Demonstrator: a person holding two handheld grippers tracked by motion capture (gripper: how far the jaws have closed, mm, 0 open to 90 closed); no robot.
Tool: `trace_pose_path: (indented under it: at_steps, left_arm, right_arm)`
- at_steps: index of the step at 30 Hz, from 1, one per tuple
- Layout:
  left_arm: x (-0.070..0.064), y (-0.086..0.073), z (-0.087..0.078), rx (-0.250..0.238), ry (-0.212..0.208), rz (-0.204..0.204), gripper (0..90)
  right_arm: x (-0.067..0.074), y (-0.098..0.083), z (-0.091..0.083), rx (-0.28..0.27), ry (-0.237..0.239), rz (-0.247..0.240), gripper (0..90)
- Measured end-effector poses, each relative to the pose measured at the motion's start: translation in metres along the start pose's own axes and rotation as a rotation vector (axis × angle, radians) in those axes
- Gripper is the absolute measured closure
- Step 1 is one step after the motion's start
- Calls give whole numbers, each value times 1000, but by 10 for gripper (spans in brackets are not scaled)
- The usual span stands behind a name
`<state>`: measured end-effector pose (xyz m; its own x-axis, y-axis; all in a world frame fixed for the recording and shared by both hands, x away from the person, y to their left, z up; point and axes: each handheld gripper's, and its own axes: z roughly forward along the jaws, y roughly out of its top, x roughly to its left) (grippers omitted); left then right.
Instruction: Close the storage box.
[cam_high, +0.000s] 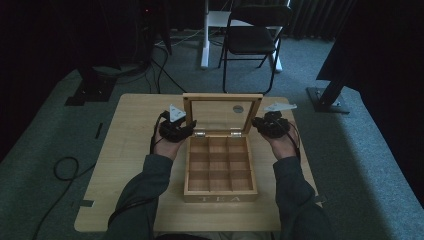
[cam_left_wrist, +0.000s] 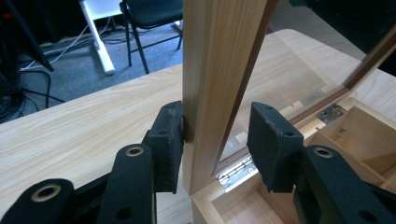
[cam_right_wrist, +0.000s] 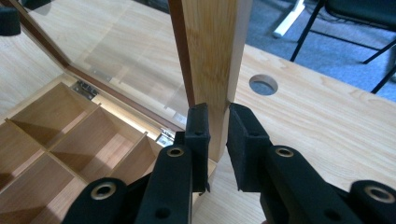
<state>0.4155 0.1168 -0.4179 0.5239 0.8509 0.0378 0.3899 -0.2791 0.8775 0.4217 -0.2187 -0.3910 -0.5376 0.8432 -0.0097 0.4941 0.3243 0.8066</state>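
My right claw (cam_right_wrist: 217, 135) is clamped on the right upright of the tea box's raised lid (cam_high: 222, 114), my left claw (cam_left_wrist: 215, 140) straddles the left upright with only one pad touching, both forearms reaching level from either side of the box (cam_high: 220, 192) on the worktop (cam_high: 125, 150).

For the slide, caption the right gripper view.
Right tongs shut on the raised glass lid's side frame, above the empty tea box.

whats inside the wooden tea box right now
The tea box stands open, its glass lid upright. Inside are wooden dividers forming nine compartments, and those visible look empty. The front row's floor is partly hidden behind the box's front wall in the high view.
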Motion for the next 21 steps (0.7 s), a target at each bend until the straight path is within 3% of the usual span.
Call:
trace_pose_path:
  at_steps: [6,16,21]
  left_arm:
    - [2,-1,-7,-10,-29,-22,540]
    - [4,-2,-25,-35,-75,-7,536]
    - [2,-1,-35,-33,-64,3,551]
  right_arm:
    - [-1,2,-9,-49,14,33,791]
    - [2,2,-11,-60,15,41,752]
    - [4,2,-15,-72,16,43,750]
